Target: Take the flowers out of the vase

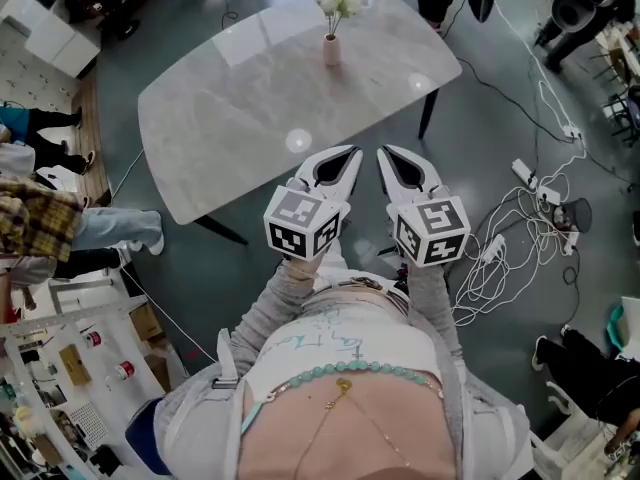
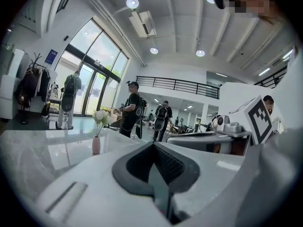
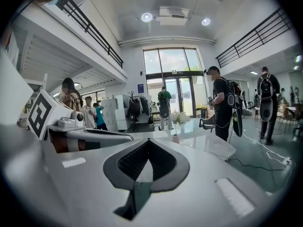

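Currently both grippers are held side by side. Left gripper point(image 1: 350, 155): fingers pressed together, nothing between them. Right gripper point(image 1: 386, 155): same, empty. Pink vase point(image 1: 331, 50) with white flowers point(image 1: 338, 0) stands upright on the marble table point(image 1: 230, 118), well ahead of both fingertips.

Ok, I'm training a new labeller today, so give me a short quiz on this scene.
1. True or false: the flowers are already out of the vase.
2. Where on the table does the vase stand? A at the near edge; B on the far half; C at the left corner.
3. Fill in: the left tongs and right tongs are both ____ (open or shut), with nothing between them.

Key: 1 false; 2 B; 3 shut.
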